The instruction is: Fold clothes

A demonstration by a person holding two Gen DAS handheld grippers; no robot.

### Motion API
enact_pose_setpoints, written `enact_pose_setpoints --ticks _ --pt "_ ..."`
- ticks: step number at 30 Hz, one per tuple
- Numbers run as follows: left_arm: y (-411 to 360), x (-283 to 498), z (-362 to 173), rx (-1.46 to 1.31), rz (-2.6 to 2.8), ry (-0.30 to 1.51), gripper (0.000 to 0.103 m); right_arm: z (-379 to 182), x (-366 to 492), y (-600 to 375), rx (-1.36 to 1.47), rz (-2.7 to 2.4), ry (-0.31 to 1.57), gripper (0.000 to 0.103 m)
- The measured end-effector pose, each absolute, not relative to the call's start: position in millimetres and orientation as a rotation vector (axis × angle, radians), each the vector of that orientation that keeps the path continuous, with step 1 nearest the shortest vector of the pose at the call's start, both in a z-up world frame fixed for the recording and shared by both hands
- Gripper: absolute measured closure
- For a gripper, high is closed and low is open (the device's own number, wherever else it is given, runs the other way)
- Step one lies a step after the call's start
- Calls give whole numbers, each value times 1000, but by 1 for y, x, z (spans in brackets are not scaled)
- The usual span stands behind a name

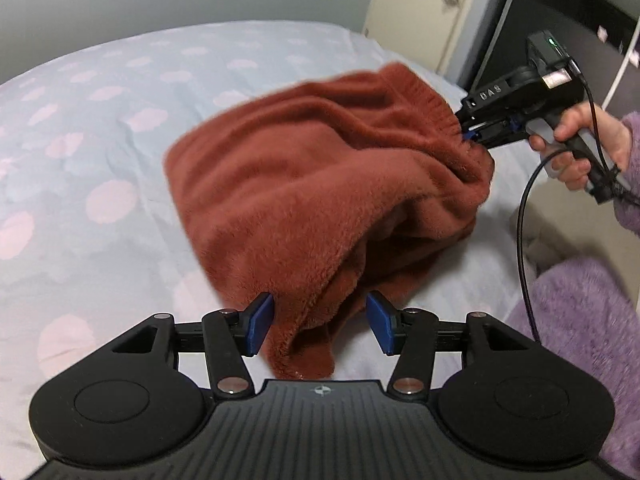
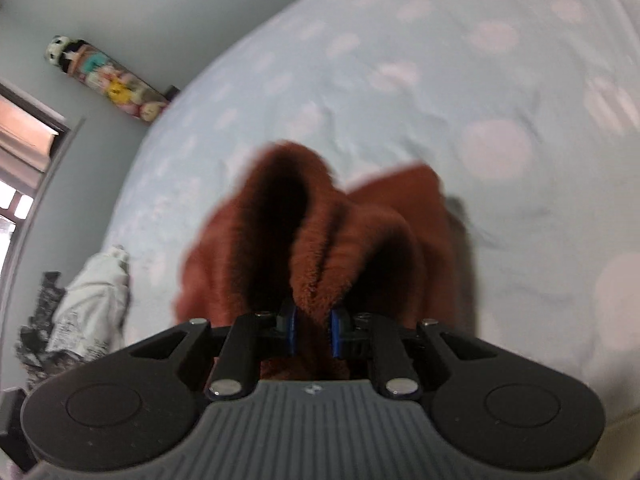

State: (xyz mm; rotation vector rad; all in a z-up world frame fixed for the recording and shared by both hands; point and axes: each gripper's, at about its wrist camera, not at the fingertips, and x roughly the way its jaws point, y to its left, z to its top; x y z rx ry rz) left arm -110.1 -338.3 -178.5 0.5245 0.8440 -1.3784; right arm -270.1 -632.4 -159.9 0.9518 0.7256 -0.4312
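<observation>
A rust-brown fleecy garment [image 1: 312, 184] lies bunched on the bed. In the left wrist view my left gripper [image 1: 320, 320] stands open, and a hanging fold of the garment dangles between its blue pads without being pinched. The right gripper [image 1: 476, 136] holds the garment's ribbed edge at the far right, lifted off the bed. In the right wrist view my right gripper [image 2: 314, 330] is shut on a thick fold of the brown garment [image 2: 320, 248], which drapes away from it in two puffed folds.
The bed has a pale blue sheet [image 1: 100, 128] with pink spots. A person's hand [image 1: 580, 148] in a purple fleecy sleeve [image 1: 584, 320] holds the right gripper. A white and dark printed cloth [image 2: 88, 304] lies at the bed's edge. Stuffed toys [image 2: 108, 76] stand by the wall.
</observation>
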Motion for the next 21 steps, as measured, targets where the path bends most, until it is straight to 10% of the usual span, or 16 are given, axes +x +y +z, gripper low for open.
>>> enact_pose_setpoints --ticks 8,21 --pt "-348 -117 -191 661 -1301 803 54 -125 -302 -632 924 -504 601 62" --pt "-352 -118 -193 743 -1228 817 92 -125 -250 -621 815 -502 563 36"
